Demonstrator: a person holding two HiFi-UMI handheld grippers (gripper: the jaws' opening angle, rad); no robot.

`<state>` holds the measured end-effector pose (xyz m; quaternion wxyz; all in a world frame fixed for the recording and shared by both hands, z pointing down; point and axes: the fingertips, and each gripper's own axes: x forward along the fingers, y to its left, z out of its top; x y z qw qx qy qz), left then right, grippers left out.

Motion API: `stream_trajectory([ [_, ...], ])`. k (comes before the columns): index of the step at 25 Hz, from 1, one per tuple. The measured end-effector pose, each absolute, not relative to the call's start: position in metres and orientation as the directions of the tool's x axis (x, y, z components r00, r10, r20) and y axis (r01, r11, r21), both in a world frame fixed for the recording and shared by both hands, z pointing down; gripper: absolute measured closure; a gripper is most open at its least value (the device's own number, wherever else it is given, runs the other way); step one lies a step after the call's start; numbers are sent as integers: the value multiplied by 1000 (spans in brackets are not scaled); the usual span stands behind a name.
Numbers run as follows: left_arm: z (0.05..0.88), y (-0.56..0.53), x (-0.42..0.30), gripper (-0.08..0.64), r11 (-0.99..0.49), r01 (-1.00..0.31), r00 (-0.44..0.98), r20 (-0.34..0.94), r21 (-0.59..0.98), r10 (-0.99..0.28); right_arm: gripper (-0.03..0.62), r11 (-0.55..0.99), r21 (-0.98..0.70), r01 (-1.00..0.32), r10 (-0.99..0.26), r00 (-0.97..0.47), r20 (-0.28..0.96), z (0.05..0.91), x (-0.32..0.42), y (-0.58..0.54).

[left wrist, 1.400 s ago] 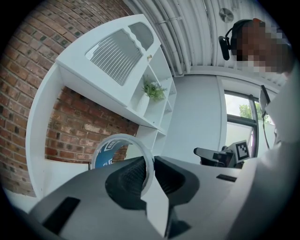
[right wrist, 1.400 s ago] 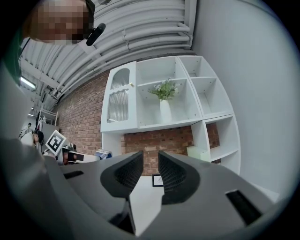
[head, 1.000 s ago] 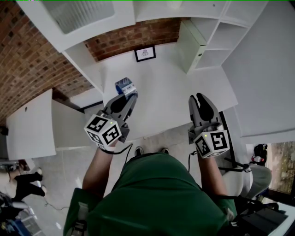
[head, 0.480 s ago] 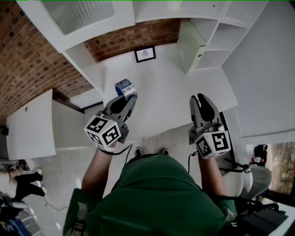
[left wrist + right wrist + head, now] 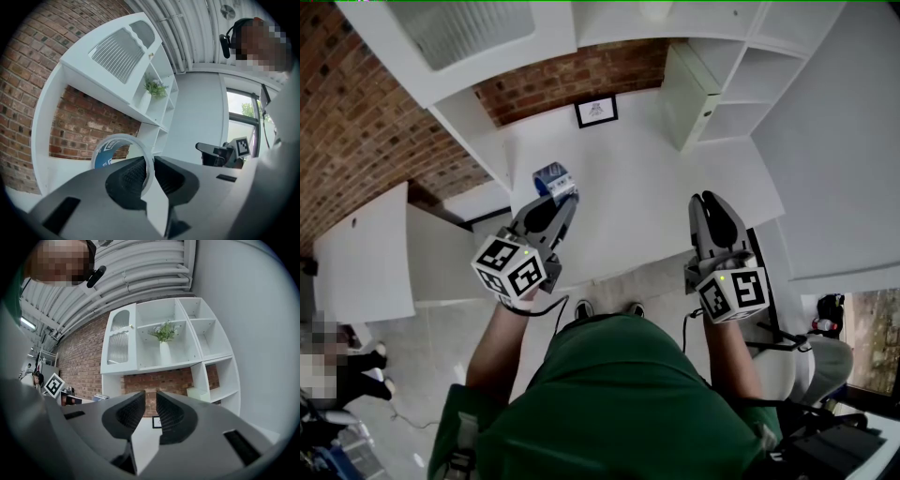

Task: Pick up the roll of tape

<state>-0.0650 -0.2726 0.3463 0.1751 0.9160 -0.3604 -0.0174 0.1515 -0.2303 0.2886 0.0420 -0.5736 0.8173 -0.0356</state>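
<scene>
The left gripper [image 5: 151, 161] is clamped on the roll of tape [image 5: 123, 153]. One jaw sits inside the ring and the other outside, so the ring's wall is pinched between the pads. The roll stands on edge past the jaw tips. It is held out in front of the left end of the white shelf unit [image 5: 164, 333], before the brick panel under that unit. In the head view the left gripper [image 5: 559, 201] carries the roll [image 5: 553, 178] over the white table [image 5: 628, 197] that runs out from the shelf unit.

The right gripper [image 5: 150, 397] has a narrow gap between its jaws, which are closing, and nothing is between them. It points at the middle of the shelf unit; in the head view it [image 5: 705, 199] is well to the right of the roll.

In the shelf unit, the middle upper compartment holds a white vase [image 5: 164, 353] with a green plant [image 5: 164, 330]. The compartment at its lower right holds a pale box [image 5: 197, 392]. The left section is closed by a door with ribbed glass [image 5: 119, 347]. The other compartments in view look bare.

The roll is a thin ring, pale and glossy on the outside. Its inner face is blue with white print too small to read.
</scene>
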Motion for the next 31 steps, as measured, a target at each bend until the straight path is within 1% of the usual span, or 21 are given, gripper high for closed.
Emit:
stream_trajectory([
  [7,351,-274,-71,492,-673,-656,737,100,342,-668,538,337,-91,-937,-941,-338,-14,293,147,-230],
  [31,362,-297,-106,492,-684,-637,755,107,357,-647,538,309,-82,-947,-951,-310,-6,293,112,-247],
])
